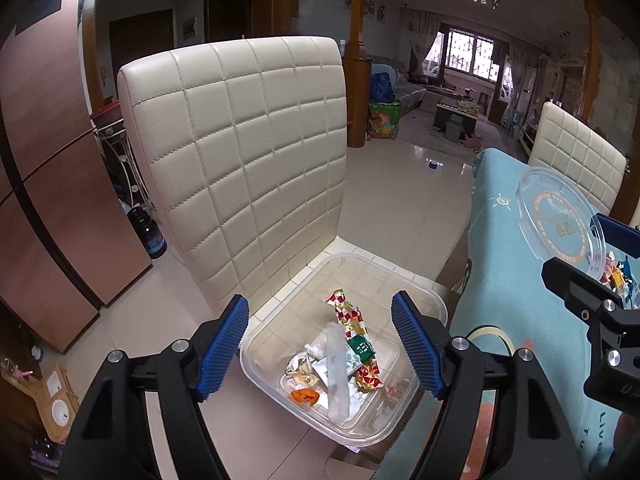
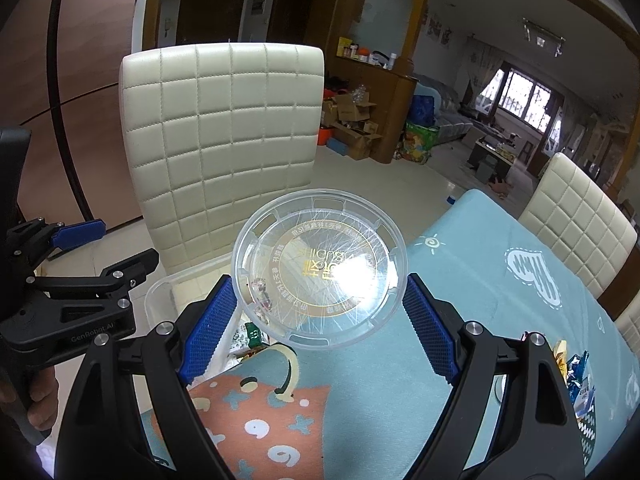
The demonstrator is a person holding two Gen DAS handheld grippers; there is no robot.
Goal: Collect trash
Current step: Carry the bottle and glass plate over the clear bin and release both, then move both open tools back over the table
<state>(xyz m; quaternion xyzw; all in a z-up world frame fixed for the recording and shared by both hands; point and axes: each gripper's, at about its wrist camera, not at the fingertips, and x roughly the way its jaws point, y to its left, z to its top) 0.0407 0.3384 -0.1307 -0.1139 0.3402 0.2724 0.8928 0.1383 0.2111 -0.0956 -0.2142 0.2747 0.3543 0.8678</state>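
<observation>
A clear plastic tub (image 1: 434, 300) stands on the cream chair seat and holds several crumpled wrappers (image 1: 352, 344). My left gripper (image 1: 320, 350) hangs open and empty above the tub. My right gripper (image 2: 318, 330) is shut on a clear round lid (image 2: 320, 264) with gold print, held tilted over the table's left edge next to the tub (image 2: 160, 292). The lid (image 1: 560, 224) and the right gripper also show at the right of the left wrist view. More wrappers (image 2: 576, 376) lie on the table at the right.
The table has a light blue cloth (image 2: 480, 280) with an orange patch. A cream quilted chair back (image 1: 240, 152) rises behind the tub. A second cream chair (image 2: 580, 224) stands at the table's far side. A brown cabinet (image 1: 52, 160) stands at the left.
</observation>
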